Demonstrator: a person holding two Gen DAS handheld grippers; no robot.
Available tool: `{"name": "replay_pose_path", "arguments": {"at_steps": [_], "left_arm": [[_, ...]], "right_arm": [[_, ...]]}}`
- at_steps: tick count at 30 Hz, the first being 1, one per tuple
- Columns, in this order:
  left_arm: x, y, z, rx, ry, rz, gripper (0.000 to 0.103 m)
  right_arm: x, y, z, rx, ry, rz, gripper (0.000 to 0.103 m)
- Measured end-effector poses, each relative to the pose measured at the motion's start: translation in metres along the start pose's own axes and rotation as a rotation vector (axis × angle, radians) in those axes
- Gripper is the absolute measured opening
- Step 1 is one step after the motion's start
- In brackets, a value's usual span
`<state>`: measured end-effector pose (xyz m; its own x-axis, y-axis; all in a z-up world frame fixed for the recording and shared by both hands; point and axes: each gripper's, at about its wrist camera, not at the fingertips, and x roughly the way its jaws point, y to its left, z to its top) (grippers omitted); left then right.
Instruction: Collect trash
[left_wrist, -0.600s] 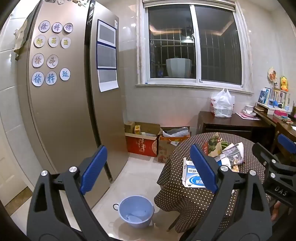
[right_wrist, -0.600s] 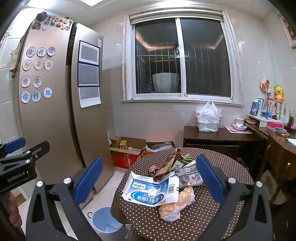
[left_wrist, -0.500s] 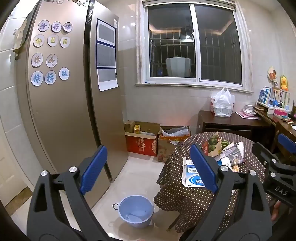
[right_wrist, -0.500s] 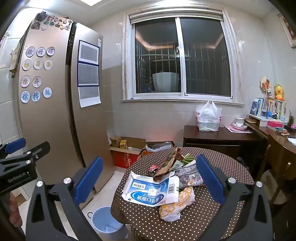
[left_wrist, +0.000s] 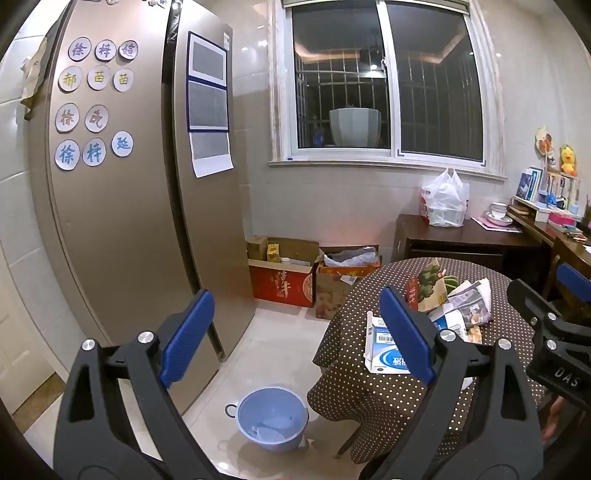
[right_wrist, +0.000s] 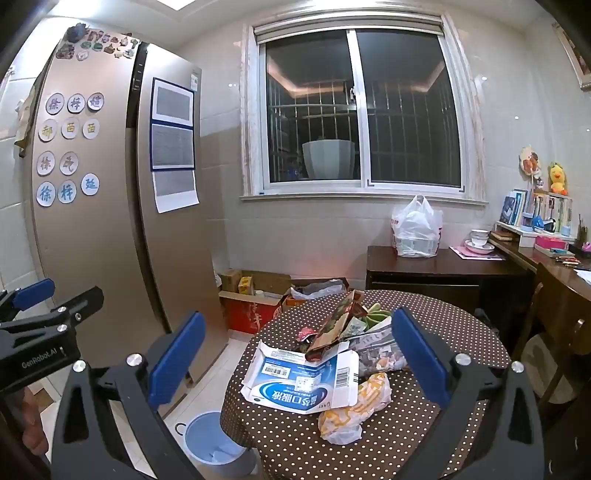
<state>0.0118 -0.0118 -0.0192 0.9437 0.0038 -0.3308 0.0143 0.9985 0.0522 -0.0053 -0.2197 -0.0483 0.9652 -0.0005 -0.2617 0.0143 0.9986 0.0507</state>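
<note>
I am holding the left gripper (left_wrist: 295, 334) and right gripper (right_wrist: 295, 354) spread wide and empty. The flattened blue-and-white cardboard carton (right_wrist: 301, 382) is lying among wrappers on the round brown polka-dot table (right_wrist: 454, 321), above the pale blue plastic bucket (left_wrist: 272, 419).

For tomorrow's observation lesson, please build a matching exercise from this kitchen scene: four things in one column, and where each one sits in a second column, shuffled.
Things
1. blue bucket
2. flattened blue-and-white carton
3. white plastic bag
4. red cardboard box

Places
A. on the dark wooden side table, under the window
B. on the floor beside the round table
C. on the floor against the wall, next to the fridge
D. on the dotted tablecloth

Pairs: 1-B, 2-D, 3-A, 4-C
</note>
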Motion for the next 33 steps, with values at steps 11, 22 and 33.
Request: {"name": "replay_pose_path", "arguments": {"at_steps": [11, 22, 33], "left_arm": [[0.007, -0.002, 0.002, 0.006, 0.016, 0.003, 0.089], [0.008, 0.0, 0.005, 0.007, 0.021, 0.001, 0.089], [0.009, -0.001, 0.005, 0.009, 0.024, 0.001, 0.089]], "right_arm": [[0.006, -0.002, 0.0, 0.009, 0.006, 0.008, 0.099], [0.008, -0.002, 0.0, 0.01, 0.008, 0.009, 0.099], [0.011, -0.003, -0.002, 0.011, 0.012, 0.009, 0.099]]}}
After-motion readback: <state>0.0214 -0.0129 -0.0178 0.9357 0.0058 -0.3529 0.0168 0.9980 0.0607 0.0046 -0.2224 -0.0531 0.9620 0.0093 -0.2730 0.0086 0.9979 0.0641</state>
